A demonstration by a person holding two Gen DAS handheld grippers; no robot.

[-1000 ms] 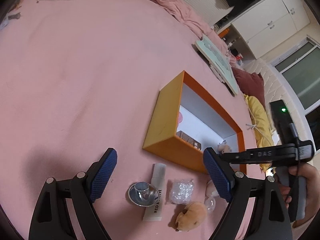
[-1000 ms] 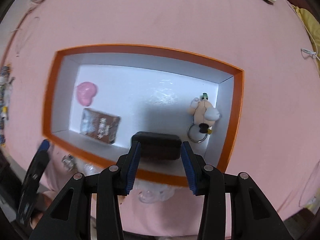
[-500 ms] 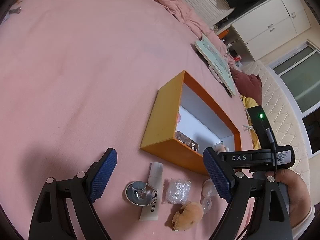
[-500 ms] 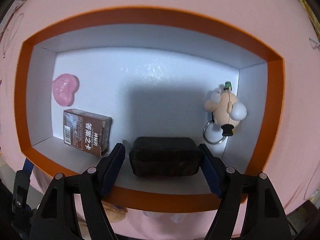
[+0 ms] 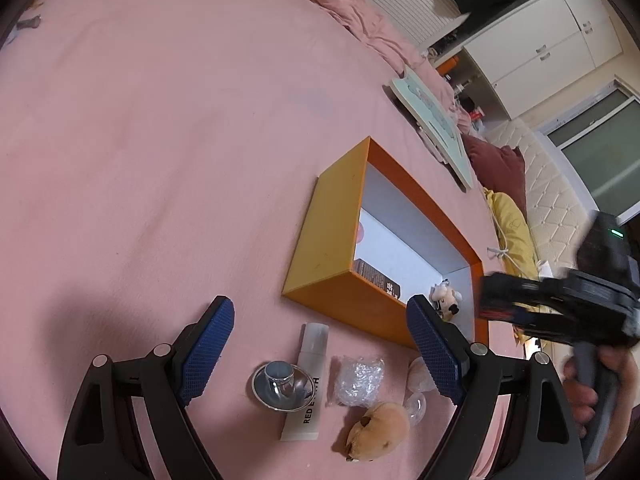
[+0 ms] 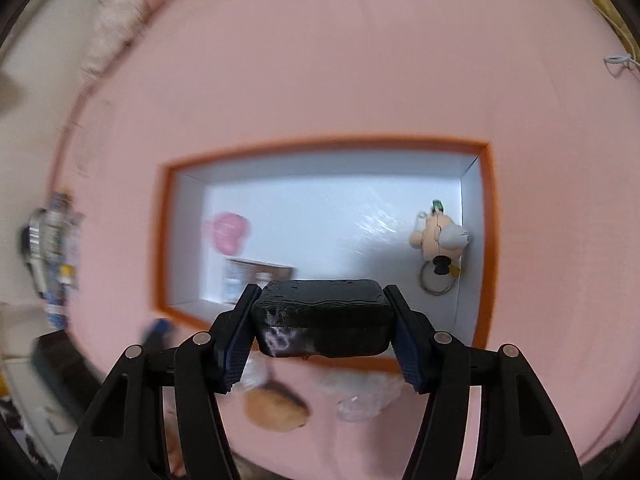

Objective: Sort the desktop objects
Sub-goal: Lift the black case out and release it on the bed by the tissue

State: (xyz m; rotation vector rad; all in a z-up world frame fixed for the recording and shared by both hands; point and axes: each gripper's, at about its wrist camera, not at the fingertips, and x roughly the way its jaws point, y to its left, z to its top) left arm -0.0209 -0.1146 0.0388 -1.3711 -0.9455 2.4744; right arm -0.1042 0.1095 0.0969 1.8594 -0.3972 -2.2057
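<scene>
Our right tongs [image 6: 322, 330] grasp a black case [image 6: 323, 322] by its two ends, held above the near rim of the orange box [image 6: 489, 216]; their jaws have just been opening. Inside the box lie a pink heart [image 6: 227, 232], a brown packet [image 6: 256, 276] and a keychain figure [image 6: 438, 240]. Our left tongs [image 5: 320, 354] hang released over the pink bed [image 5: 160, 140], above a tube [image 5: 308, 380] and a metal dish [image 5: 282, 386].
</scene>
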